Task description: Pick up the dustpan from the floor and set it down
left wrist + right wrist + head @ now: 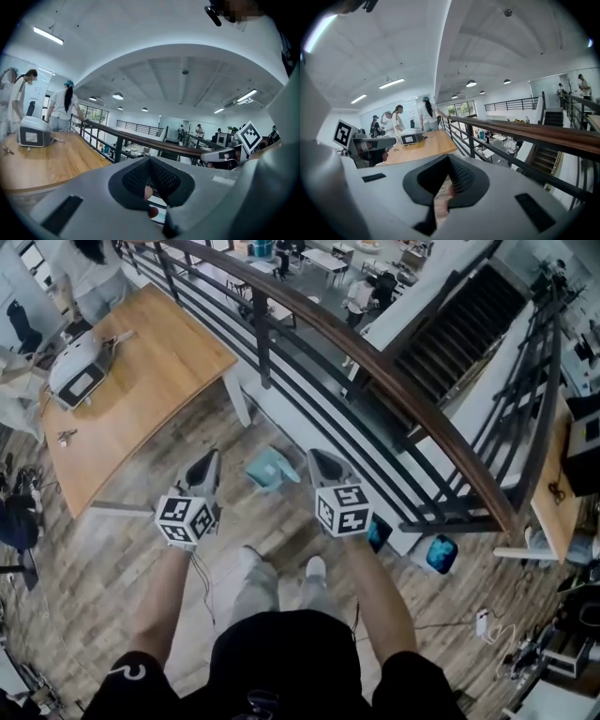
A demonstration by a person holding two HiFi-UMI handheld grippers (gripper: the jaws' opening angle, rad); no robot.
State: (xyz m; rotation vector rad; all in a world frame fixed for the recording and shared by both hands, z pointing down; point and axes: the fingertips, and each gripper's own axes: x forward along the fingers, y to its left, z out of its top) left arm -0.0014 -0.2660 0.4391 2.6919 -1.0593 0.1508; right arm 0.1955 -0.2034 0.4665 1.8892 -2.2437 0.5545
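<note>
The teal dustpan (pixel 269 468) lies on the wooden floor next to the railing's base, between my two grippers in the head view. My left gripper (pixel 212 457) hangs just left of it and my right gripper (pixel 317 457) just right of it, both above the floor and apart from it. The jaws of both come together to a point and hold nothing. In the left gripper view the left gripper's (pixel 150 161) dark pads meet, and the right gripper (pixel 225 154) shows beside it. The right gripper view shows its own pads (pixel 449 159) meeting as well.
A wooden table (pixel 141 381) with a white device (pixel 80 371) and keys (pixel 66 437) stands at the left, its white leg (pixel 239 399) close to the dustpan. A dark railing (pixel 375 362) runs diagonally ahead, over a drop. Blue objects (pixel 441 554) lie at the right. People stand by the table (pixel 398 122).
</note>
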